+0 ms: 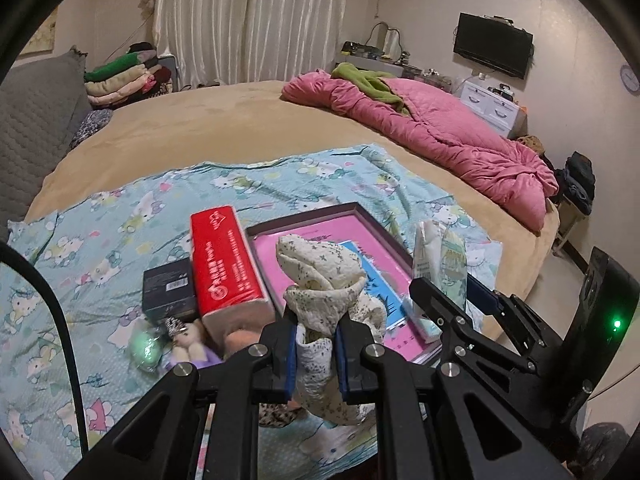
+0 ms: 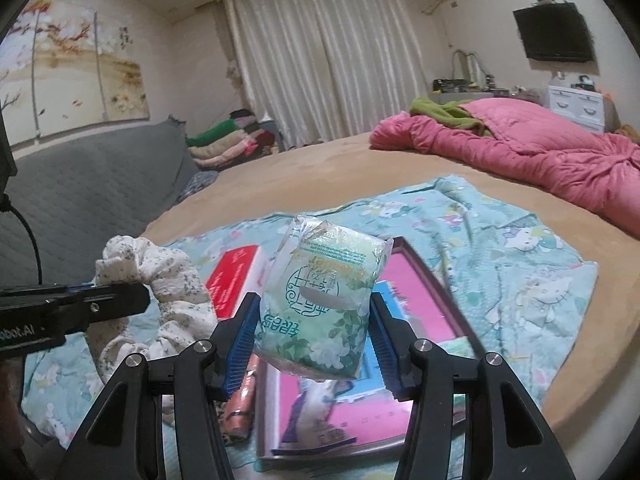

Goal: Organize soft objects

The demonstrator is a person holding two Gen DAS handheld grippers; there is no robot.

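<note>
Left gripper (image 1: 317, 354) is clamped on a cream flower-print cloth (image 1: 324, 276), fingers (image 1: 290, 360) pinching its lower folds; the bunched top sticks up above the tips, lifted off the bed. In the right wrist view the same cloth (image 2: 160, 280) shows at left, hanging from the left gripper's black finger. Right gripper (image 2: 312, 344) is closed on a green-and-white tissue pack (image 2: 324, 292), blue pads (image 2: 240, 344) pressing both sides, pack held tilted in the air over the tray (image 2: 424, 276). From the left wrist view that pack (image 1: 440, 256) shows upright at the right edge, above the right gripper's fingers. Tray is a shallow dark-rimmed box with pink and blue printed sheets inside (contents too blurred to read), sitting on a light-blue cartoon-cat sheet (image 1: 120, 216) spread over the tan bed (image 1: 200, 120). Red tissue box (image 1: 228, 260) lies just left of the tray, touching or nearly touching its rim; cannot tell which. Small black box (image 1: 170, 292) sits beside the red one on its left. In front of them: a small plush toy (image 1: 188, 340) and a shiny greenish ball (image 1: 144, 350), near each other. An orange-pink item (image 2: 240, 404) lies below the right gripper's left finger, partly hidden. Pink quilt (image 1: 440, 128) is bunched at the far right of the bed, well apart from the work area; folded clothes stack (image 1: 124, 76) by the curtain.
</note>
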